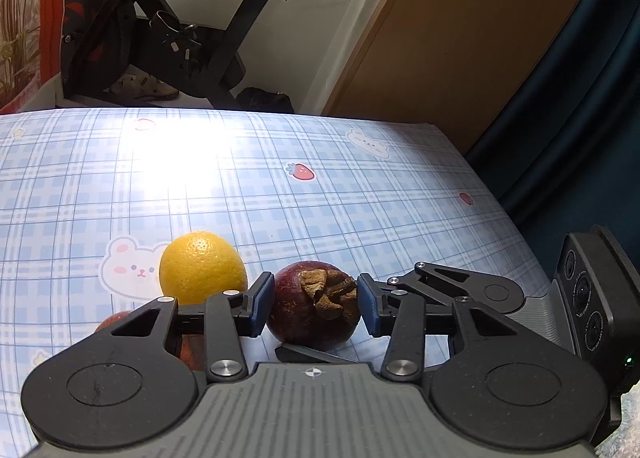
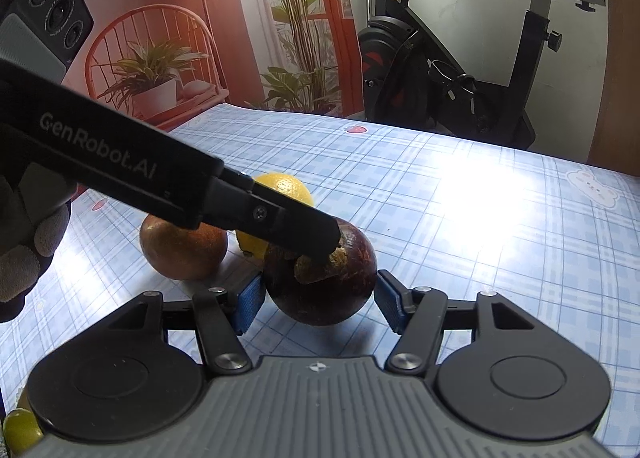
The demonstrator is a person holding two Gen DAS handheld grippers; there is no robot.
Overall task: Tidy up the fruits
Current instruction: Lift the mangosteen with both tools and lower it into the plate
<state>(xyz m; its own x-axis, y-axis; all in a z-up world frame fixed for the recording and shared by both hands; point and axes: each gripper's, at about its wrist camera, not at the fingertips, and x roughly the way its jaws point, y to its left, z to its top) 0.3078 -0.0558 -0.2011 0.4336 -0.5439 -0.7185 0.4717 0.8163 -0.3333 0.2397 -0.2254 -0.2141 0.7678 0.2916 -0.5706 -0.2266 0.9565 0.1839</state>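
A dark purple mangosteen [image 1: 314,306] with a dry brown cap sits on the blue checked tablecloth [image 1: 320,185]. My left gripper [image 1: 316,304] is closed around it, blue pads touching both sides. In the right wrist view the same mangosteen [image 2: 320,282] lies between my right gripper's [image 2: 320,300] pads, which stand slightly apart from it, and the left gripper's black finger [image 2: 280,217] rests over its top. A yellow orange [image 1: 202,268] lies left of it, also seen in the right wrist view [image 2: 286,187]. A reddish-brown fruit [image 2: 184,248] sits beside it.
A small green fruit [image 2: 20,430] shows at the right wrist view's lower left corner. The table's right edge [image 1: 516,225] is close, with dark blue cloth beyond. An exercise bike [image 2: 460,69] stands behind the table's far edge.
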